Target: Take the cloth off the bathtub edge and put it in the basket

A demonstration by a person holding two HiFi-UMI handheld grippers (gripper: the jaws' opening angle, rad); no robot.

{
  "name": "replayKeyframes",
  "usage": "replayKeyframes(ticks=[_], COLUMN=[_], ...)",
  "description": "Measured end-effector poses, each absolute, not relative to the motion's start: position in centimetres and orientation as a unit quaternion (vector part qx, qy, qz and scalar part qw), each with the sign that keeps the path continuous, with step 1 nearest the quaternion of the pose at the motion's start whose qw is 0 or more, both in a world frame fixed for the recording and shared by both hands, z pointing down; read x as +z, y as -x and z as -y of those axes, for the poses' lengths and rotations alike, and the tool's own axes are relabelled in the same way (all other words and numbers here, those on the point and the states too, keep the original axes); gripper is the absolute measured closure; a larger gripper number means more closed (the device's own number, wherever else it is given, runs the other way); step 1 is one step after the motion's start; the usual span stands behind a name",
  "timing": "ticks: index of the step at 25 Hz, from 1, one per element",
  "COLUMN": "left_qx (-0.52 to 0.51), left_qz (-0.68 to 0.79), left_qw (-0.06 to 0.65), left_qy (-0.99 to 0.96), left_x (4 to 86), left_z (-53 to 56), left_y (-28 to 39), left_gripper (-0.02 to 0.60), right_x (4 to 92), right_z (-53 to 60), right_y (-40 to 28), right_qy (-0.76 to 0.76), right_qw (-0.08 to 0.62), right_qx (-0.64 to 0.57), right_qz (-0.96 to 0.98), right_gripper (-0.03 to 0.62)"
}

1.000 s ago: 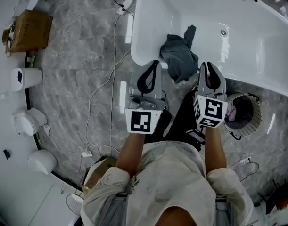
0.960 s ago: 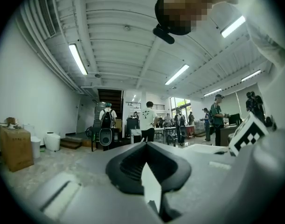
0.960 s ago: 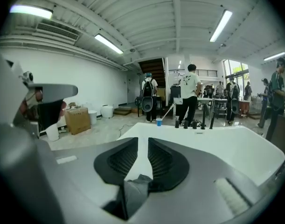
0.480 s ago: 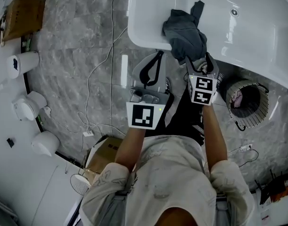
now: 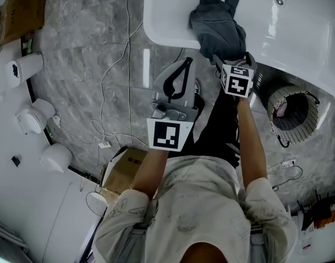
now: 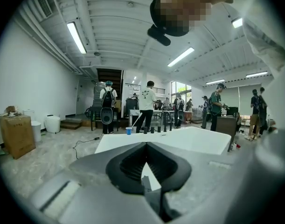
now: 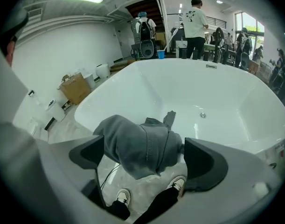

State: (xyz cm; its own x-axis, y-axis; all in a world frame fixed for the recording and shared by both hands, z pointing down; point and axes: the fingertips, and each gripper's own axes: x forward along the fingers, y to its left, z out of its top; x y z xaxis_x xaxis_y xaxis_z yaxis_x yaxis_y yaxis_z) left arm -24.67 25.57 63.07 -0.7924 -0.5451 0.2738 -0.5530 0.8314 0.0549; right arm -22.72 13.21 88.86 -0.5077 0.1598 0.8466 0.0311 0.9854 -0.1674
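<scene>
A dark grey cloth is draped over the near edge of the white bathtub, part hanging outside. My right gripper points down at that hanging part. In the right gripper view, the cloth lies between the wide-apart fingers of the right gripper. Its jaws have just been opening and neither pad presses on the cloth. My left gripper hovers left of the cloth over the floor, shut and empty. The round wicker basket stands on the floor to the right, beside the tub.
White cables trail over the grey marble floor. Cardboard boxes and white containers line the left side. My own shoes stand below the cloth. Several people stand beyond the tub.
The right gripper has dropped toward the tub edge, tilted downward and spread its jaws around the hanging cloth. The left gripper has sunk a little and stayed shut.
</scene>
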Motion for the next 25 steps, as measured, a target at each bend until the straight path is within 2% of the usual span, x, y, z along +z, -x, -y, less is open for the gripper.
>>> replayKeyframes(ticks=[9,11,15,20,23,25], left_qx=[0.019,0.019,0.016,0.015,0.016,0.016], left_qz=[0.942,0.941,0.941,0.942,0.942,0.942], left_qw=[0.155,0.156,0.159,0.157,0.16,0.159], left_qy=[-0.298,-0.3,-0.298,-0.295,-0.296,-0.294], left_x=[64.9,65.1,65.3,65.2,65.1,65.0], left_z=[-25.2,-25.0,-25.1,-25.3,-25.4,-25.7], left_y=[25.1,25.2,25.4,25.4,25.2,25.1], left_gripper=[0.581,0.581,0.581,0.581,0.581,0.581], right_x=[90.5,90.4,90.4,89.7,89.7,89.7], right_z=[-13.5,-13.7,-14.2,-16.4,-16.9,-16.9], right_y=[23.8,23.7,23.6,23.3,23.1,23.0], right_qy=[0.051,0.064,0.09,0.129,0.127,0.122], right_qw=[0.485,0.473,0.471,0.46,0.456,0.458], right_qx=[-0.006,-0.02,-0.041,-0.085,-0.071,-0.044], right_qz=[0.873,0.878,0.876,0.875,0.878,0.879], right_gripper=[0.064,0.123,0.18,0.384,0.462,0.479])
